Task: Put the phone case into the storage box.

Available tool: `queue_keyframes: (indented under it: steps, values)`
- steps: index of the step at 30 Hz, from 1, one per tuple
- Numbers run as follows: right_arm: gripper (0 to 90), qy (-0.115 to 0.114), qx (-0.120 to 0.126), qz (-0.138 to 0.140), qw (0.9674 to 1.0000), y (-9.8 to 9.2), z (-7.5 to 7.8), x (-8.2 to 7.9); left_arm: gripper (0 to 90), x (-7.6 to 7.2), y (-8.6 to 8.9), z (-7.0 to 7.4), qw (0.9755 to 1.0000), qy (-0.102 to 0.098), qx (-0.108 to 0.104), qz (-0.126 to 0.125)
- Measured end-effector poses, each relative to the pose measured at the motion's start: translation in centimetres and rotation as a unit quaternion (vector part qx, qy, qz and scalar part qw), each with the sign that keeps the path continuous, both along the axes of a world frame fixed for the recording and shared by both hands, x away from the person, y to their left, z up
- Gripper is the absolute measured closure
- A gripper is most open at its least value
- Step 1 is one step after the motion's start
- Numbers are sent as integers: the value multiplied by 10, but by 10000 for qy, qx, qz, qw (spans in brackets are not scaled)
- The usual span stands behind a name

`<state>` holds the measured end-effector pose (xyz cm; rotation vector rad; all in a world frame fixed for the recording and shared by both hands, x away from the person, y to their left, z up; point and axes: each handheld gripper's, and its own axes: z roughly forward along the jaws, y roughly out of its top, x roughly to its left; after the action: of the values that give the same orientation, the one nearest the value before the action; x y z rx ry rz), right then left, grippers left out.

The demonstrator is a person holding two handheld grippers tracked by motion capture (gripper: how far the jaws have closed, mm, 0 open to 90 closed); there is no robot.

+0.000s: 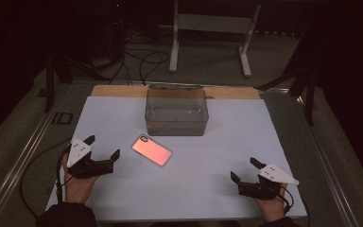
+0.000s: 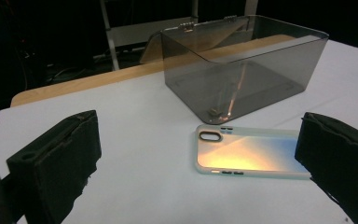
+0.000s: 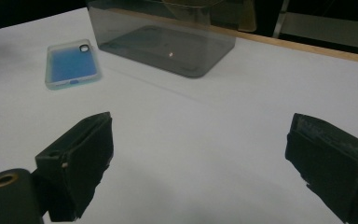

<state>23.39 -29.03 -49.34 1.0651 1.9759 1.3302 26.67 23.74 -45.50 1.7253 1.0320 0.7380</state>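
- Left gripper (image 1: 103,147): held low over the white table sheet (image 1: 208,189) at its near left; jaws spread wide, nothing between them. In the left gripper view the two black pads (image 2: 56,158) frame bare sheet, with the far pad overlapping the near end of the phone case.
- Right gripper (image 1: 245,170): held at the near right of the sheet, jaws likewise spread and empty. It sits well apart from the phone case.
- Phone case (image 1: 151,150): lies flat on the sheet, camera cut-out toward the far left, just beside the left gripper and near the front wall of the box, not touching it.
- Smoked transparent box (image 1: 176,111): stands open at the far middle of the sheet, its lid hinged back; the interior appears empty.
- Step in hand, as judged: approach before the first grasp. The phone case is not yet picked up.
- Next move, as judged: advance the left gripper so its jaws straddle the case's long edges, then close. The case is thin and flat, so a low approach angle at one edge is likely needed.
- View differences: the left gripper view shows the cut-out and side-button slots of the case (image 2: 251,151); the high view does not resolve these. The case reads pink-orange from above and blue in the right gripper view (image 3: 72,64), indicating an iridescent finish.
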Motion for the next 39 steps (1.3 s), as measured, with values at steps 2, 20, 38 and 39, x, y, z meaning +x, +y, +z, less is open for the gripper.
queue_keyframes:
  steps: [2, 20, 38, 39]
  values:
    - [75, 4, 6, -1, 10000, 0, 0, 0, 11, 2, -1, 1, 10000, 8, 23, -7]
    - [75, 30, 4, 6, 10000, 0, 0, 0, 12, 16, -8, 4, 9996, 157, 204, -137]
    - [75, 35, 1, 36, 10000, 1, 0, 1, 12, 30, -17, 3, 9990, 273, 277, -227]
    - [75, 38, -3, 34, 10000, 1, 0, 1, 12, 30, -17, 3, 9989, 282, 296, -239]
